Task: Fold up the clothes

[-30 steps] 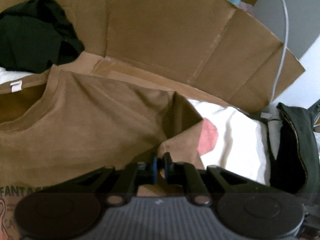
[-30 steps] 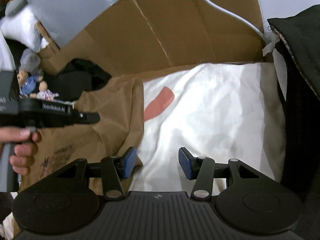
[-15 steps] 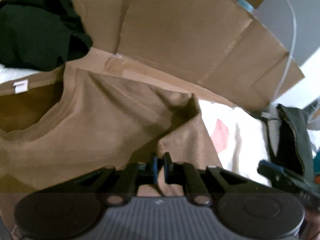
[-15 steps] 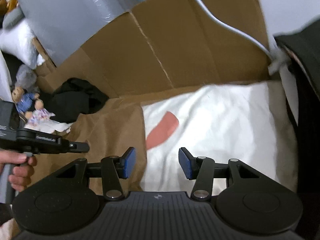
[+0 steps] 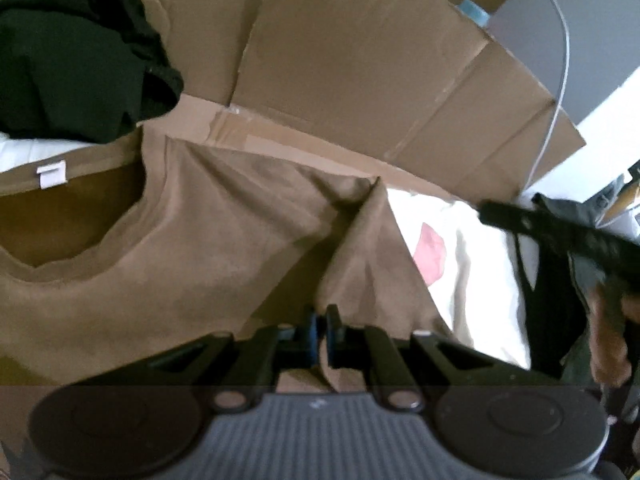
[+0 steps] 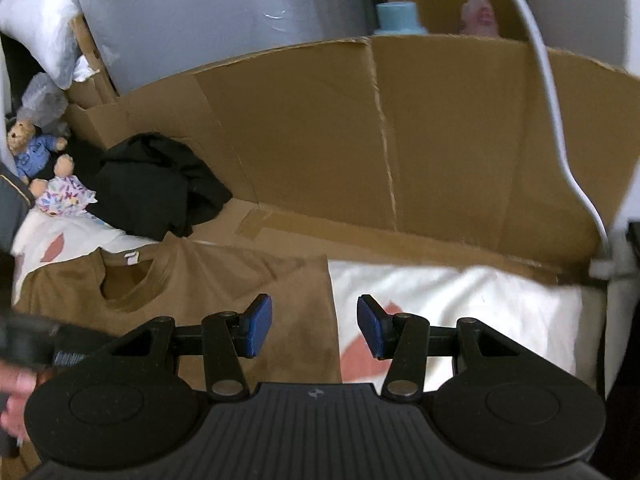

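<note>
A brown T-shirt (image 5: 180, 264) lies flat on the white sheet, its neck opening and white label (image 5: 51, 174) at the left. My left gripper (image 5: 318, 318) is shut on a fold of the shirt's right sleeve, which rises as a taut ridge from the jaws. In the right wrist view the same shirt (image 6: 240, 284) fills the lower left. My right gripper (image 6: 315, 326) hangs open above the shirt's right edge, with nothing between its blue pads (image 6: 260, 324). At the right of the left wrist view a hand (image 5: 608, 340) holds that tool's black body (image 5: 560, 236).
A cardboard wall (image 6: 400, 140) stands behind the shirt. A crumpled black garment (image 6: 156, 184) lies at the back left beside two teddy bears (image 6: 36, 152). The white sheet (image 6: 480, 300) with pink patches extends right. A white cable (image 6: 560, 140) hangs over the cardboard.
My right gripper rose and swung left, so its view now takes in the shirt's neck and the black garment. My left gripper shifted a little, still pinching the sleeve; the right tool has entered its view.
</note>
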